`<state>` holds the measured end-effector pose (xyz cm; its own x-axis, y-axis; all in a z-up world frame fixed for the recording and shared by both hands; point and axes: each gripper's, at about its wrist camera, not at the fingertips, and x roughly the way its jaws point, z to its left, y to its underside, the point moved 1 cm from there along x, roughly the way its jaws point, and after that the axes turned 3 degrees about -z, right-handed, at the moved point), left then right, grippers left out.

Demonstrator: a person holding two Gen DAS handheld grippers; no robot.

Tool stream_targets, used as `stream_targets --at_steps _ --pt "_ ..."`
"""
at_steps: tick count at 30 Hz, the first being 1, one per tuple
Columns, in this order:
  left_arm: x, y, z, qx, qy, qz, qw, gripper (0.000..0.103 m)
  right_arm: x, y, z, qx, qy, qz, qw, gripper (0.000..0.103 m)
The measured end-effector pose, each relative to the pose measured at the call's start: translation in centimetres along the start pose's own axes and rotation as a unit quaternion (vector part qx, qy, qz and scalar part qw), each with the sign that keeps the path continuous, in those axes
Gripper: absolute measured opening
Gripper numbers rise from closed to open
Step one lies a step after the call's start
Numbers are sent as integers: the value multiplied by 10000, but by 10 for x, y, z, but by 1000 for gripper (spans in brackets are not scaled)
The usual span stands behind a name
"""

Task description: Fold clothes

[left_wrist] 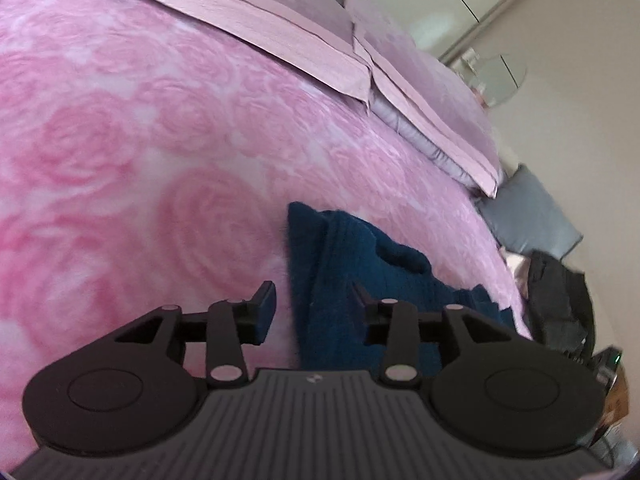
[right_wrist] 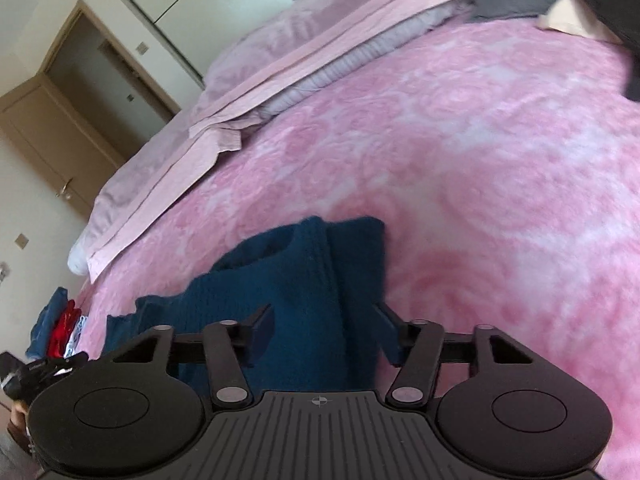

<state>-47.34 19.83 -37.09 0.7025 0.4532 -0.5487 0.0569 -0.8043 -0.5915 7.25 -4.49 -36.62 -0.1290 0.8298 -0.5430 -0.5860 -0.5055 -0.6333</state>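
A dark blue knitted garment [left_wrist: 352, 264] lies on the pink rose-patterned bedspread [left_wrist: 140, 152]. In the left wrist view my left gripper [left_wrist: 316, 300] is open, its fingers either side of the garment's near edge, close above it. In the right wrist view the same garment [right_wrist: 304, 280] lies partly folded on the bedspread [right_wrist: 480, 160]. My right gripper [right_wrist: 324, 320] is open too, with the garment's near end between its fingers. Whether either gripper touches the cloth I cannot tell.
Pink and lilac pillows [left_wrist: 304, 32] line the head of the bed and also show in the right wrist view [right_wrist: 280, 64]. A grey cushion [left_wrist: 528, 212] and dark clothes [left_wrist: 560, 296] lie at the bed's side. Red and blue clothes [right_wrist: 60, 320] sit beyond the bed's edge near a door [right_wrist: 52, 120].
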Motion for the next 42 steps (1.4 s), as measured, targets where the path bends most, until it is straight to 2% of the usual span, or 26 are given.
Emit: stream_targets --at_steps 3,5,6,7,9,10,14,17,19,21,24,26,31,34,37,42 --pt "18 -4 -5 78 15 60 10000 38 20 -8 7 -297 224 45 9993 55" --pt "29 -5 -7 75 -5 136 9999 38 31 -11 7 -315 252 87 9991 51" --pt "34 -5 -7 90 -10 178 9998 37 36 -12 6 -323 265 108 9991 43" --pt "37 -4 -10 165 -10 214 9996 34 42 -13 6 -332 278 129 9990 28" --pt "37 -2 -17 426 -30 200 9989 20 43 -15 7 -338 306 98 9989 14" --pt "33 -1 -20 543 -19 128 9984 16 39 -15 11 -423 327 18 9986 10" --pt "11 3 -30 863 123 -258 9959 7 11 -8 35 -1005 114 -543 9934 9" --pt "-10 4 -39 1087 305 -536 9922 6 -11 -6 52 -1420 158 -1045 9842 9" --pt "-19 2 -42 1092 322 -588 9918 7 -20 -8 57 -1501 143 -1254 9806 9" --pt "-16 -1 -40 1037 264 -495 9930 7 -19 -11 60 -1554 159 -1197 9804 9" --pt "1 -1 -35 1079 82 -250 9938 6 2 -11 58 -1491 407 -851 9843 9" --pt "2 -1 -34 997 97 -412 9941 6 14 -7 56 -1429 607 -803 9846 9" --pt "-16 -11 -42 1019 275 -1150 9877 6 -7 -15 60 -1409 332 -1512 9779 9" --pt "-9 -24 -43 915 233 -1296 9871 6 -10 -28 60 -1329 377 -1672 9762 9" --pt "12 -33 -40 782 158 -1169 9899 6 9 -42 54 -1177 562 -1557 9792 9" --pt "58 -26 -28 916 -284 -672 9931 6 58 -39 32 -1001 1127 -877 9847 9"
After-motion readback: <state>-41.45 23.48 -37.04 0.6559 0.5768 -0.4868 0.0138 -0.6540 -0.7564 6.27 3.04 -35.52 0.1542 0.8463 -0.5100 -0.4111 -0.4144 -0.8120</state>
